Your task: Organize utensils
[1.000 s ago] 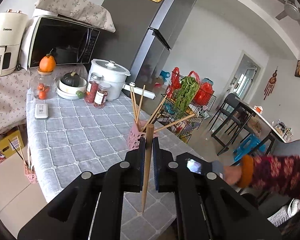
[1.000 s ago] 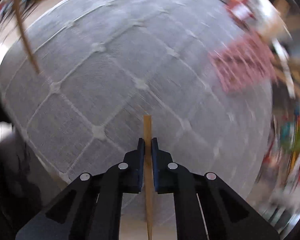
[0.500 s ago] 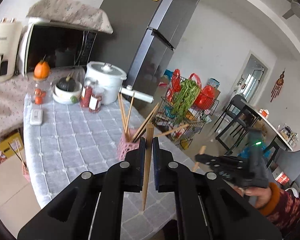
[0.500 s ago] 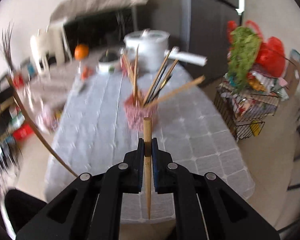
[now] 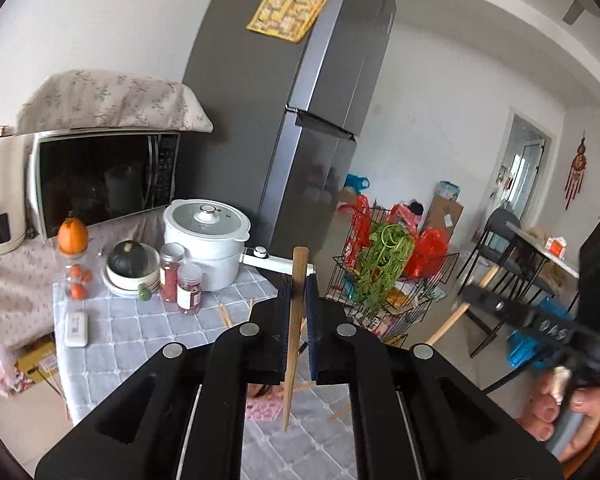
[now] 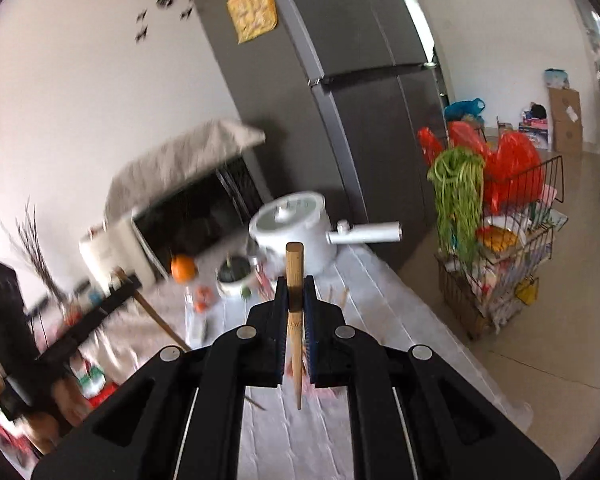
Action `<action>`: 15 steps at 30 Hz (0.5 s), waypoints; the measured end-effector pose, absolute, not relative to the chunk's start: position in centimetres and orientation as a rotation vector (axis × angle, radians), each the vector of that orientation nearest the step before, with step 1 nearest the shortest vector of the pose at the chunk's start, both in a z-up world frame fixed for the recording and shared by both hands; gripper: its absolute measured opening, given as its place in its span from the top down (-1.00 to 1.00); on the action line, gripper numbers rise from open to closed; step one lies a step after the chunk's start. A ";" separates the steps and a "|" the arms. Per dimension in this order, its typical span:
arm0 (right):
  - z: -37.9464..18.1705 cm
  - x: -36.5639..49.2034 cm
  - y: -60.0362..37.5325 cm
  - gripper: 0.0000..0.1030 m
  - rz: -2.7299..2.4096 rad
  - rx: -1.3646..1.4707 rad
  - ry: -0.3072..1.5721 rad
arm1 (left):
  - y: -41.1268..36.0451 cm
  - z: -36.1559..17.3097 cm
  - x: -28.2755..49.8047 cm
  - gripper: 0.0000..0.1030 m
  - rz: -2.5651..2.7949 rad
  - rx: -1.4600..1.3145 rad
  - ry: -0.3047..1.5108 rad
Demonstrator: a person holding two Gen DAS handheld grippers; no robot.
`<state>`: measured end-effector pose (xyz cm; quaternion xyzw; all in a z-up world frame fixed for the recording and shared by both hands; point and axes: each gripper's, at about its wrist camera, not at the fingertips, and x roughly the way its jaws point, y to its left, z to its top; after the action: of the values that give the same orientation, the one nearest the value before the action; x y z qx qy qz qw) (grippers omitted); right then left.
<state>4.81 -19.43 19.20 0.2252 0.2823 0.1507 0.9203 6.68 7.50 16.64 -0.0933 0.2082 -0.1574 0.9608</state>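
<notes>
My left gripper [image 5: 296, 284] is shut on a wooden chopstick [image 5: 294, 340] held upright, tip down, above the table. A pink utensil basket [image 5: 262, 406] with several chopsticks sits just below, mostly hidden behind the jaws. My right gripper [image 6: 295, 288] is shut on another wooden chopstick [image 6: 294, 320], also upright with its tip down. The right gripper also shows at the right of the left wrist view [image 5: 476, 294], with its chopstick [image 5: 456, 314] slanting down. The left gripper shows dimly at the left of the right wrist view [image 6: 116, 292].
On the grey checked tablecloth [image 5: 112, 332] stand a white pot [image 5: 206, 240] with a long handle, two red jars [image 5: 180, 278], a bowl with a squash [image 5: 130, 266], an orange [image 5: 73, 234] and a remote [image 5: 76, 328]. A microwave [image 5: 100, 176], fridge [image 5: 320, 120] and wire rack [image 5: 384, 280] stand behind.
Both grippers rose and tilted up, each still holding its chopstick. The basket slid under my left jaws. The right gripper came closer on the right of the left wrist view.
</notes>
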 end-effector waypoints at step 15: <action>13.2 13.5 -17.4 0.85 0.286 0.517 0.607 | 8.7 10.2 13.0 0.86 -0.249 -0.226 0.452</action>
<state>13.52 -17.37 13.17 0.2510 0.2946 0.1390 0.9116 12.99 8.65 10.17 -0.1116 0.2228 -0.1228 0.9606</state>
